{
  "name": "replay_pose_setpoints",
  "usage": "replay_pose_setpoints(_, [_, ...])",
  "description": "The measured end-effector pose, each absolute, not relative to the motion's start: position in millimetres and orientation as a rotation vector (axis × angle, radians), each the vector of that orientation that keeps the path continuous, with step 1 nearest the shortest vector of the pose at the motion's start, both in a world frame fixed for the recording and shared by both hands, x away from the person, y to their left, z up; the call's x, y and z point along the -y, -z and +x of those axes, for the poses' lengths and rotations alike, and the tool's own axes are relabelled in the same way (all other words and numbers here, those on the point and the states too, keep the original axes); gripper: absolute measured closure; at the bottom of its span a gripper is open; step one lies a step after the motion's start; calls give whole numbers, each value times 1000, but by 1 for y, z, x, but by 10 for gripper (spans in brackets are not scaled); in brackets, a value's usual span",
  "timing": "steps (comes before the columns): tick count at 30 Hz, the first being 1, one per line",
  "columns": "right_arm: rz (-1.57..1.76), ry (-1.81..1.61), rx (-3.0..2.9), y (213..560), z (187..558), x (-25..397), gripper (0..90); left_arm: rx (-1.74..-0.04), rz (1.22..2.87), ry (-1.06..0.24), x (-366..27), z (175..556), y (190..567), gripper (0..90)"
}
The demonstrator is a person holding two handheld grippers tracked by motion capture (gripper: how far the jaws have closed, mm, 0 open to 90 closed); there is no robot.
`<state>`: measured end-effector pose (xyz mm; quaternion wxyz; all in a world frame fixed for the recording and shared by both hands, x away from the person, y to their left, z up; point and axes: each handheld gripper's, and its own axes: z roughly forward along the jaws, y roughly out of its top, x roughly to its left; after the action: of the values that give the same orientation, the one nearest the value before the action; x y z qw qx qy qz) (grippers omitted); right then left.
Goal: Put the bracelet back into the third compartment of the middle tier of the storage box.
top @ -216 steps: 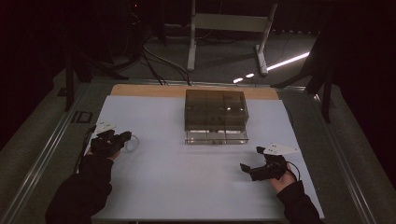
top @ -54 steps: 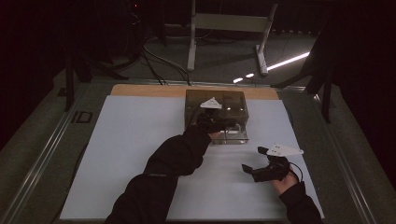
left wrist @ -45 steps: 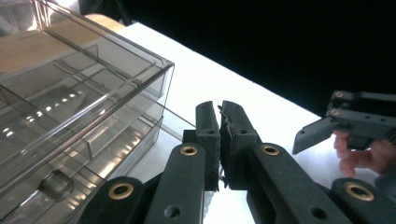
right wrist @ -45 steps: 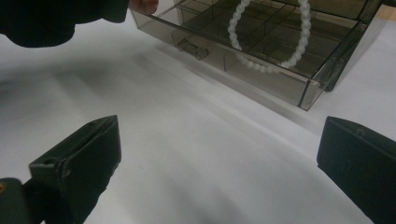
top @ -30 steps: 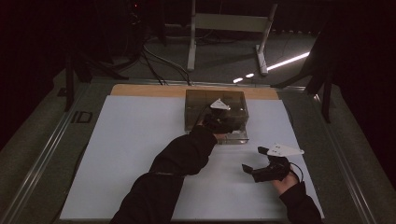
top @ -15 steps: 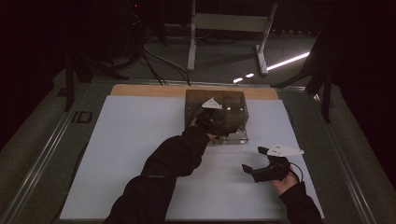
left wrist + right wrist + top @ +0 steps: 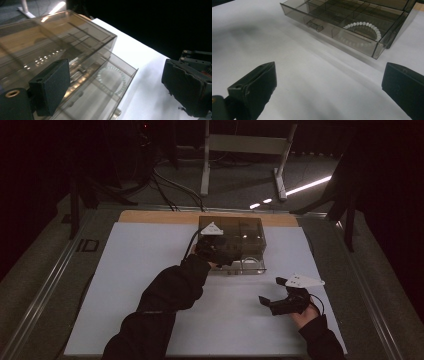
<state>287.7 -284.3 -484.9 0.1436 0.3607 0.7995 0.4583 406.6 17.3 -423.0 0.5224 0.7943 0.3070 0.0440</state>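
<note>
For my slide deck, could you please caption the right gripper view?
Open right gripper faces a smoky box's pulled-out drawer, a white bead bracelet in its end compartment.

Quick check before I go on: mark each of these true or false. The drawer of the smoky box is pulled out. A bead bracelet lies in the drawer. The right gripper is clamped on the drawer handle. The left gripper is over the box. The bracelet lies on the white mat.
1. The drawer of the smoky box is pulled out: true.
2. A bead bracelet lies in the drawer: true, in an end compartment.
3. The right gripper is clamped on the drawer handle: false; it sits apart on the white mat, jaws open.
4. The left gripper is over the box: true, jaws open.
5. The bracelet lies on the mat: false; it is inside the drawer.
</note>
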Motion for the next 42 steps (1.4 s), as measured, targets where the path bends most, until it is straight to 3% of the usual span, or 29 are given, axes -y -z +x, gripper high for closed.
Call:
replay_pose_setpoints(4, [1042, -1321, -2307, 485, 288, 284, 3, -757, 1885, -133, -33, 405, 419, 86])
replay_pose_setpoints(6, [1044, -1318, -2308, 486, 288, 284, 3, -755, 1893, -127, -42, 404, 418, 32])
replay_pose_setpoints(42, [1034, -1309, -2327, 488, 290, 278, 3, -885, 1843, -298, -174, 354, 441, 32])
